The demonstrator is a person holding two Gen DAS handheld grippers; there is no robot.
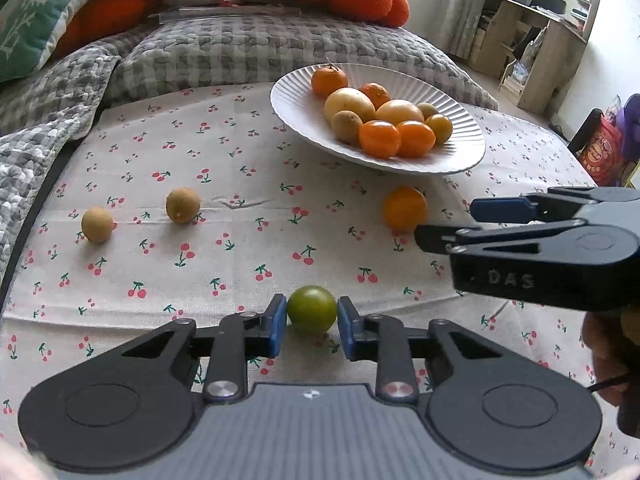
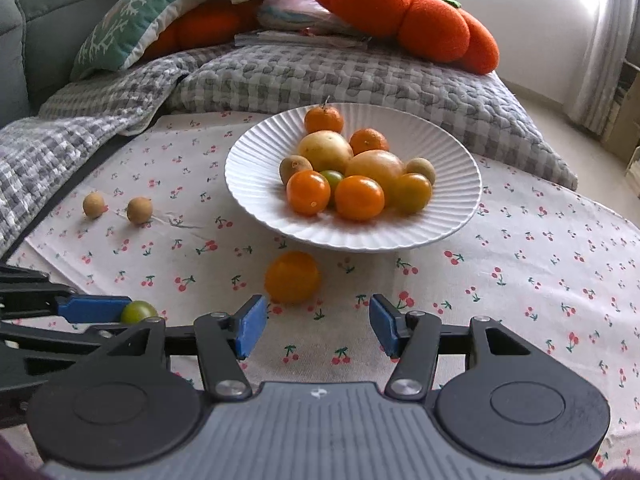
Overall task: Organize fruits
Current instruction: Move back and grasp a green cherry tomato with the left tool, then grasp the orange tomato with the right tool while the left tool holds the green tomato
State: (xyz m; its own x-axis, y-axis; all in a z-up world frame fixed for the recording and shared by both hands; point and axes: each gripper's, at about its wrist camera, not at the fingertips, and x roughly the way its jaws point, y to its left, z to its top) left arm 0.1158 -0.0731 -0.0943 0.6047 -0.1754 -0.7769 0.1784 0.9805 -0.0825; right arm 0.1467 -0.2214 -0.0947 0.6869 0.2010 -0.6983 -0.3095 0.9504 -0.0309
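Note:
A small green fruit point(image 1: 312, 308) lies on the cherry-print cloth, and my left gripper point(image 1: 312, 322) is shut on it, both blue pads touching its sides. The same fruit point(image 2: 138, 311) shows at the left in the right wrist view. My right gripper point(image 2: 318, 328) is open, and a loose orange fruit point(image 2: 292, 278) lies just beyond its fingertips, slightly left. A white ribbed plate point(image 2: 248, 184) behind holds several orange, yellow and brown fruits. Two brown round fruits point(image 1: 97, 224) point(image 1: 183, 205) lie loose at the left. In the left wrist view the right gripper point(image 1: 446, 224) reaches in next to the orange fruit point(image 1: 405, 209).
A grey checked quilt point(image 1: 224, 52) borders the cloth at the back and left. Orange plush cushions point(image 2: 404, 12) and a green pillow point(image 2: 132, 24) lie on it. A wooden shelf point(image 1: 536, 40) and a red bag point(image 1: 600, 152) stand at the far right.

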